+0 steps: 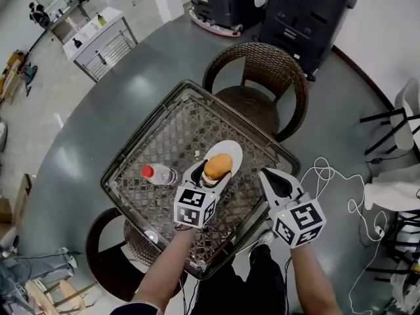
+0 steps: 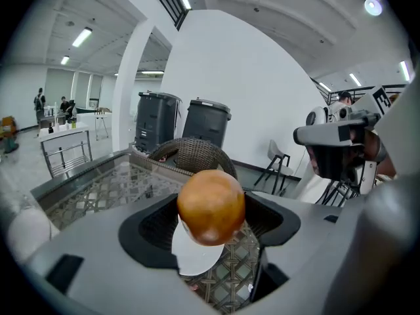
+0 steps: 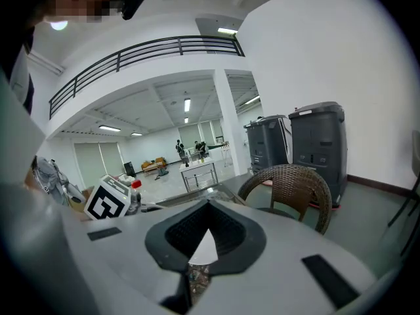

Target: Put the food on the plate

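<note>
The grey left gripper point(image 1: 213, 170) and right gripper point(image 1: 275, 176) have black-padded fingers point(image 2: 151, 228) and white, black-marked cubes point(image 1: 194, 205).

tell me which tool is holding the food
The left tool, clamped on the round orange-brown bun over the white oval plate; the right tool is shut with nothing between its jaws.
</note>
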The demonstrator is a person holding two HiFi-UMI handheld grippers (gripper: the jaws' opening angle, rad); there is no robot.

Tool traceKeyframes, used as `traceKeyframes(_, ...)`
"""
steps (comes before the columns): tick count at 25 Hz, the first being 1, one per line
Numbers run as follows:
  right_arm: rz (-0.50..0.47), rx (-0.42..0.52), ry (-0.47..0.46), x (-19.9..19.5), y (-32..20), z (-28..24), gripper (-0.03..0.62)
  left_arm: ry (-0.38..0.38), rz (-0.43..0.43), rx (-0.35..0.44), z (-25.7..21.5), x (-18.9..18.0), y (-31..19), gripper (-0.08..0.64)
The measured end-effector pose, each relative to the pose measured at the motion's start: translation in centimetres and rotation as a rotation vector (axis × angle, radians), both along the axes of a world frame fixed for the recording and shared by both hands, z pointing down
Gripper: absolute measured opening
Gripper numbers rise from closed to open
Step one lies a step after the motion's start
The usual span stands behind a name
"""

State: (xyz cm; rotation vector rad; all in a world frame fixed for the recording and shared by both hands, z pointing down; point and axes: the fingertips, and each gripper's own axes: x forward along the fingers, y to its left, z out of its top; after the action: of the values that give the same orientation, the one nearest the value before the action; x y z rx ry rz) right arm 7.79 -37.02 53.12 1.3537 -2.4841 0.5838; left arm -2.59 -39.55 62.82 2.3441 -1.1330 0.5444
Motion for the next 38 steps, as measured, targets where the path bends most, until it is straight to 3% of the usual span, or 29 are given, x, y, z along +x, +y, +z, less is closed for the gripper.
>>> traceKeyframes(14, -0.008, -0.064, -0.015, -0.1, -0.7, 3.4, 0.005, -0.109, 0.02, -0.051, 6.7, 0.8, -2.0, 0.322)
traceKeyframes(25, -0.006, -0.084, -0.012, 0.7, -0.1, 4.1, 0.005, -0.098, 0.016, -0.097, 8.6, 1.8, -1.7, 0.324)
traceKeyframes(38, 0.015, -0.078, -0.019, 2.0, 0.8, 3.3, 0.005, -0.18, 0.0, -0.123, 9.7, 1.8, -1.3, 0.324)
